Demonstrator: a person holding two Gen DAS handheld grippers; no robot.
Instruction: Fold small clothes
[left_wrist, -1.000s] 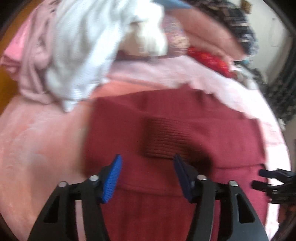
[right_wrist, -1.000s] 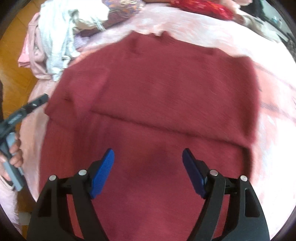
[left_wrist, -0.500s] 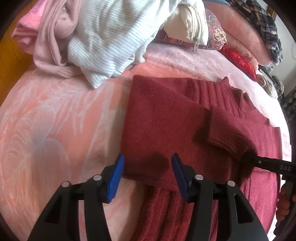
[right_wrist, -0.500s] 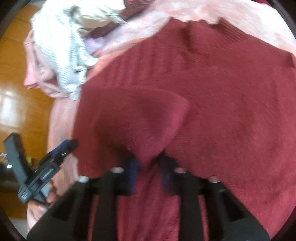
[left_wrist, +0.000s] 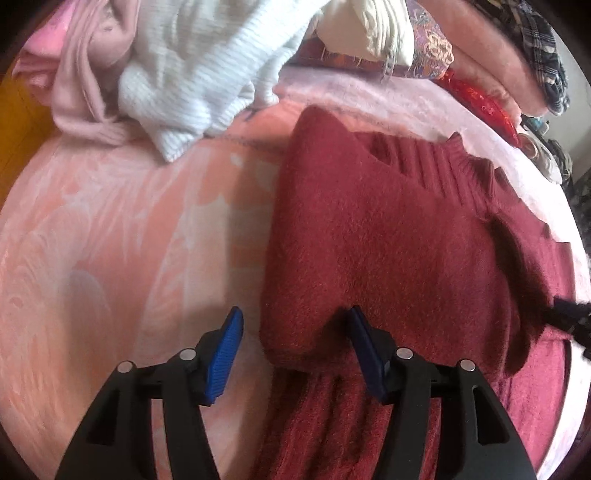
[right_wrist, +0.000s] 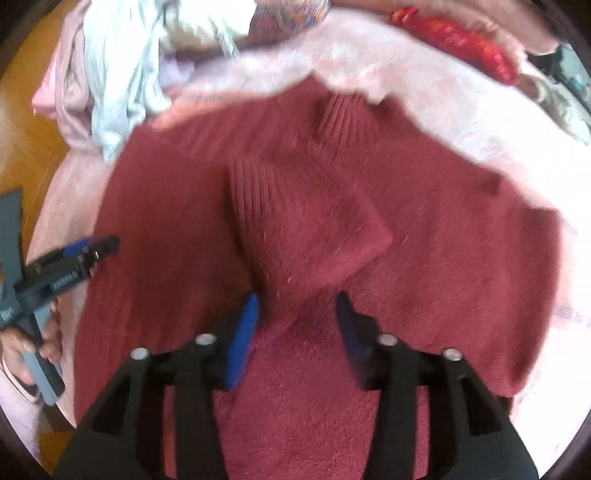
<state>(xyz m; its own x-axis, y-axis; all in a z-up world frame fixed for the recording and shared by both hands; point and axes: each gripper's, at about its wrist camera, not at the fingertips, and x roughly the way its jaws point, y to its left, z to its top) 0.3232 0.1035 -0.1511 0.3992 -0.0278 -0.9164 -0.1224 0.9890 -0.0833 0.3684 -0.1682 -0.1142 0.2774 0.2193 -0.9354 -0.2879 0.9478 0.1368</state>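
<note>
Red sweater (left_wrist: 388, 240) lies on pink bed (left_wrist: 110, 240), sleeves folded in. L gripper (left_wrist: 295, 347) opening, straddles fold edge; R gripper (right_wrist: 295, 321) opening, sleeve between jaws, unpinched. Risk: sleeve springs back, pads snag knit.

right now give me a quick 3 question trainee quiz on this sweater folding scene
1. True or false: the dark red sweater lies on a pink blanket.
2. Which part lies folded across the sweater's body? A) ribbed-cuff sleeve B) a hood C) a belt
3. What lies just beyond the sweater, toward the blanket's far left edge in the left wrist view?

Key: 1 true. 2 A. 3 A white ribbed knit garment on a heap of clothes.
</note>
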